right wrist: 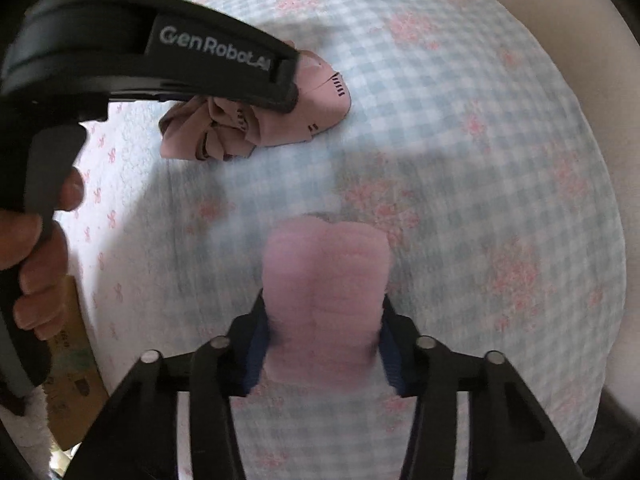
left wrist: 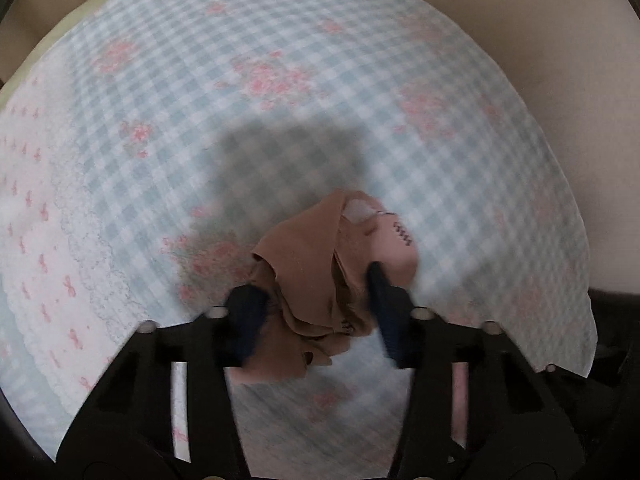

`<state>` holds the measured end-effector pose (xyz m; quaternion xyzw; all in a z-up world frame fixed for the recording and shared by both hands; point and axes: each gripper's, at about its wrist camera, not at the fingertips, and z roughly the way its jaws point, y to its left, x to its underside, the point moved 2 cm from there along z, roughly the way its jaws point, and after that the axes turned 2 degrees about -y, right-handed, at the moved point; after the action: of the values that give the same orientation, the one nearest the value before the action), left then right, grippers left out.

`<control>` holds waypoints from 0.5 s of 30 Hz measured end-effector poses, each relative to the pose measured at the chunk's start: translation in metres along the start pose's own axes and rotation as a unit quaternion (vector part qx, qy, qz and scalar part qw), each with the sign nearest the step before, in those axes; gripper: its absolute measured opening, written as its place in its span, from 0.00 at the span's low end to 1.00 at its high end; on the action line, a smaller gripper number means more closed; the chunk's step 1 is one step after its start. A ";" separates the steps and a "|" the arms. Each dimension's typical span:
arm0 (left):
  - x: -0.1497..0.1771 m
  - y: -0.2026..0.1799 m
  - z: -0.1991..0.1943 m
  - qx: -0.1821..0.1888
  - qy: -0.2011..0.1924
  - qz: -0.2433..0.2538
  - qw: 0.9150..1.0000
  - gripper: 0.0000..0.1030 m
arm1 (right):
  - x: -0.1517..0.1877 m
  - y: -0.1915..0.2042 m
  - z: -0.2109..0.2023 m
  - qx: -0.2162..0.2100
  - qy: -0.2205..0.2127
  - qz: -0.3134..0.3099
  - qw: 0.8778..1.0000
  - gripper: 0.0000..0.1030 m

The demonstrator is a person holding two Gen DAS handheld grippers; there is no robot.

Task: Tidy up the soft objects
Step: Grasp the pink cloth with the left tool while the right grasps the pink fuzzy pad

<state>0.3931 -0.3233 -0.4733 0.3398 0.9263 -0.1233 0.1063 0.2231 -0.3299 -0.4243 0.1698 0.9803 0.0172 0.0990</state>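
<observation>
Gingham cloth (left wrist: 280,80) in pale blue and white, with pink flowers, covers the round table, and two soft things lie on it — a crumpled tan stocking (left wrist: 316,264) and a fuzzy pink sock (right wrist: 326,296).

Left gripper (left wrist: 316,300): its jaws stand closed against the bunched tan stocking, one blue pad on each side, the fabric spilling out toward 6 o'clock and up toward 1 o'clock, where a paler toe with dark stitching shows. From the right wrist view that same gripper sits at 10 o'clock, a hand (right wrist: 36,264) around its handle, pressing the bundle onto the cloth.

Right gripper (right wrist: 324,344): its jaws pinch the near end of the pink sock, which runs flat on the cloth toward 12 o'clock.

Both pickups look to be at the grasp stage — each soft item is clamped but seems not yet lifted. The next move probably calls for a straight lift on both sides, slow enough that loose folds of stocking do not slip free, then carrying each to wherever they are gathered; that place is not in view.
</observation>
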 end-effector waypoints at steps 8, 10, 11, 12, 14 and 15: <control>0.002 0.002 -0.020 -0.003 -0.010 -0.013 1.000 0.27 | 0.002 -0.012 -0.016 -0.012 -0.008 0.008 1.000 0.38; 0.003 0.003 -0.029 -0.007 -0.014 -0.015 1.000 0.27 | 0.002 -0.019 -0.023 -0.014 -0.013 0.010 1.000 0.38; 0.004 0.004 -0.034 -0.008 -0.017 -0.015 1.000 0.27 | 0.000 -0.023 -0.029 -0.017 -0.016 0.013 1.000 0.38; 0.004 0.004 -0.041 -0.009 -0.020 -0.017 1.000 0.27 | 0.001 -0.026 -0.033 -0.018 -0.019 0.014 1.000 0.38; 0.006 0.003 -0.053 -0.011 -0.027 -0.020 0.999 0.27 | 0.000 -0.033 -0.045 -0.022 -0.026 0.018 0.999 0.38; 0.007 0.003 -0.062 -0.013 -0.032 -0.021 0.999 0.27 | 0.001 -0.035 -0.051 -0.023 -0.030 0.019 0.999 0.38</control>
<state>0.3825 -0.2984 -0.4165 0.3148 0.9309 -0.1244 0.1373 0.2010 -0.3624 -0.3764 0.1861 0.9730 0.0370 0.1317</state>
